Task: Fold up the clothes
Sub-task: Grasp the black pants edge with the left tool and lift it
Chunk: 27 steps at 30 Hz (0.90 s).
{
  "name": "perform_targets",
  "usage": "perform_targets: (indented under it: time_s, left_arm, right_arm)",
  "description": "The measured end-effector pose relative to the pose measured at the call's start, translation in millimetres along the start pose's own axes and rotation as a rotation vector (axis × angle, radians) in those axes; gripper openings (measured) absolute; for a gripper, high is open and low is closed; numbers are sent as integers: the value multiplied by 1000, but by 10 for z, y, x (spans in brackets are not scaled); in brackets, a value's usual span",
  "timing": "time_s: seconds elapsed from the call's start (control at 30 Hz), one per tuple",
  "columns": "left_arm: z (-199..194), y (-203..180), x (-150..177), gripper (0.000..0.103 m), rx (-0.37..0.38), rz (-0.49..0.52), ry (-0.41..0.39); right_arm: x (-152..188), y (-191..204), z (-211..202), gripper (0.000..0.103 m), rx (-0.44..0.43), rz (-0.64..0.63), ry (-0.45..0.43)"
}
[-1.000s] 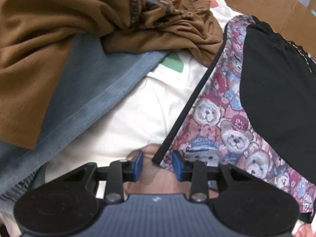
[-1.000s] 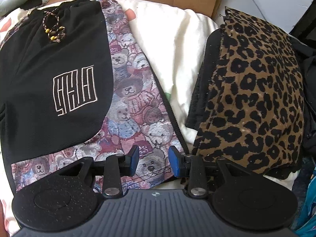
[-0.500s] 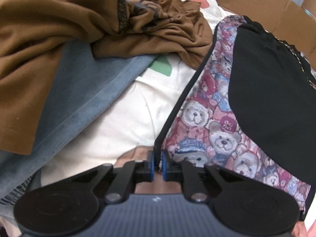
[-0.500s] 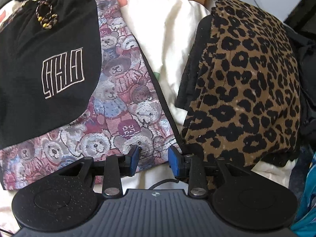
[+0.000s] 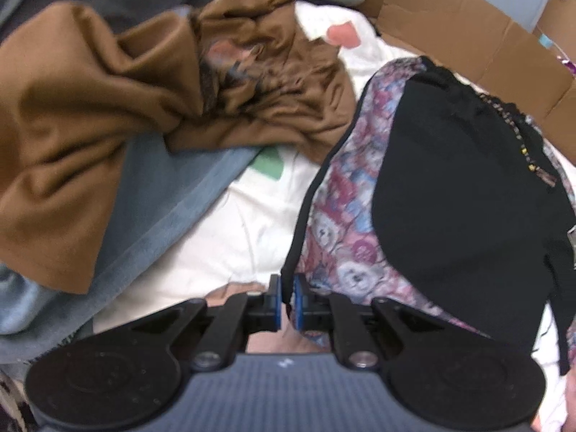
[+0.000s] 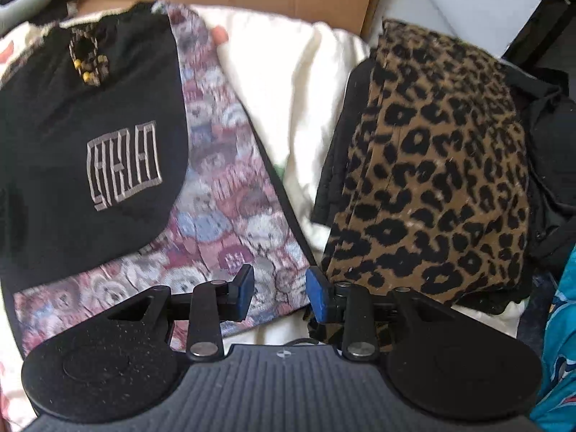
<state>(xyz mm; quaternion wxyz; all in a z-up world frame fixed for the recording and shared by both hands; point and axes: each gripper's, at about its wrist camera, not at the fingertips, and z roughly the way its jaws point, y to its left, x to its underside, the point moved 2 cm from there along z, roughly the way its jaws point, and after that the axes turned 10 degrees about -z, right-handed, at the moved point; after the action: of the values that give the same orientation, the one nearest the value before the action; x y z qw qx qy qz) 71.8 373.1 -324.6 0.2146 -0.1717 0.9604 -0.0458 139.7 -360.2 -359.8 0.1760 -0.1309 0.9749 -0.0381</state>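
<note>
On the cream bed sheet (image 5: 230, 237) lies the bear-print garment (image 5: 342, 252) with its black panel (image 6: 90, 151) on top, spread fairly flat between a crumpled brown garment (image 5: 90, 136) far to the left and a folded leopard-print stack (image 6: 432, 180) just to the right. The left hand-held gripper (image 5: 287, 297) has its blue pads pressed together on the black-piped near left corner of the bear-print garment. The right hand-held gripper (image 6: 279, 295) stands spread over the garment's near right corner, close beside the leopard-print stack, pinching nothing.

The main risk, as I judge it, is an uneven lift: with only the left corner held, pulling would drag the garment askew and wrinkle the black panel. The left pinch looks to catch mostly the thin piping, so it could slip free under tension. If the right pads close carelessly, they might snag the leopard-print edge and disturb that stack. The beaded cord (image 6: 88, 59) at the far end could also bunch into a fold.
</note>
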Motion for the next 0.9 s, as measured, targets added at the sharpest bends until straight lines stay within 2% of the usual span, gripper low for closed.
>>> perform_targets:
  time_s: [0.23, 0.53, 0.9]
  left_arm:
    - [-385, -376, -158, 7, 40, 8, -13]
    - [-785, -915, -198, 7, 107, 28, -28]
    - [-912, -1692, -275, 7, 206, 116, -21]
  right_arm:
    - [-115, -32, -391, 39, -28, 60, -79]
    - [-145, 47, -816, 39, -101, 88, -158]
    - [-191, 203, -1031, 39, -193, 87, -221]
